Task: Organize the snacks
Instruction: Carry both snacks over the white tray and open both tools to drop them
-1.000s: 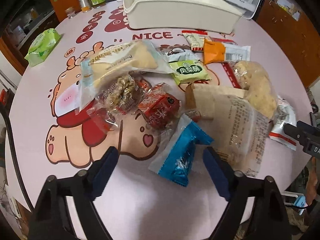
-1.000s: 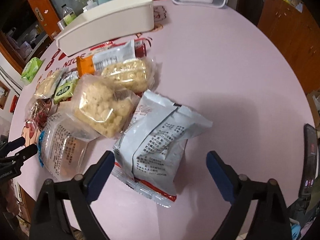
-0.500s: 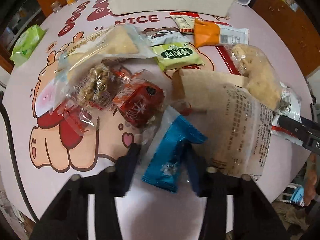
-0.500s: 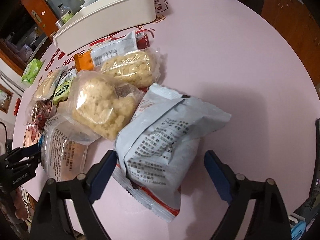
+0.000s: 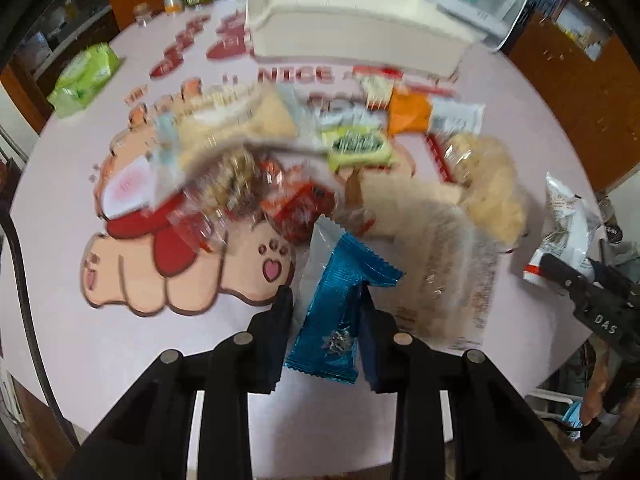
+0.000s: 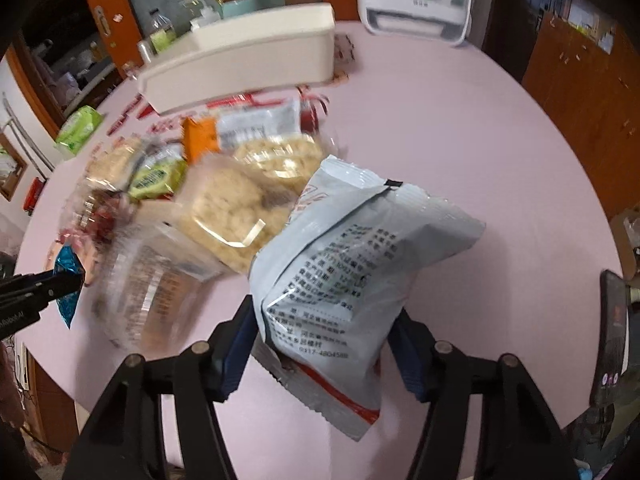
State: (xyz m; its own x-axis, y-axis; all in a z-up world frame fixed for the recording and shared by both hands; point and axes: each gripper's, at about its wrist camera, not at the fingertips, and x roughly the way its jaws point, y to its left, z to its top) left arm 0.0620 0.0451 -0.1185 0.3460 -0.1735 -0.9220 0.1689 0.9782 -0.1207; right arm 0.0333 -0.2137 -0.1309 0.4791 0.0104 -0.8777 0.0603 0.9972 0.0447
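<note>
- The blue snack packet [image 5: 334,312] sits at the near edge of the snack pile [image 5: 304,168] on the pink worktop [image 5: 120,340]; the left gripper [image 5: 326,320] is pinched tight on its lower half, 1 pad on each side, and the packet looks tipped up off the surface.
- The pale grey snack bag [image 6: 348,272] stands at the pile's right end; the right gripper [image 6: 324,340] has its jaws closing around the bag's lower part, and both pads already seem to touch the crinkled film.
- Step in hand, as I judge it: the pick-up of 2 snacks at once, 1 per gripper; sorting has barely begun, since the rest of the pile lies loose on the worktop.
- The cream bin [image 5: 352,36] stands at the far side beyond the pile; its inside is hidden from both views, so its contents cannot be told.
- Next move, likely: firm up the right grip; carry both packets over the pile, high enough to clear its puffed bags; release inside the bin.
- Risk: the grey bag is air-filled and slippery; it may slide out if squeezed low.
</note>
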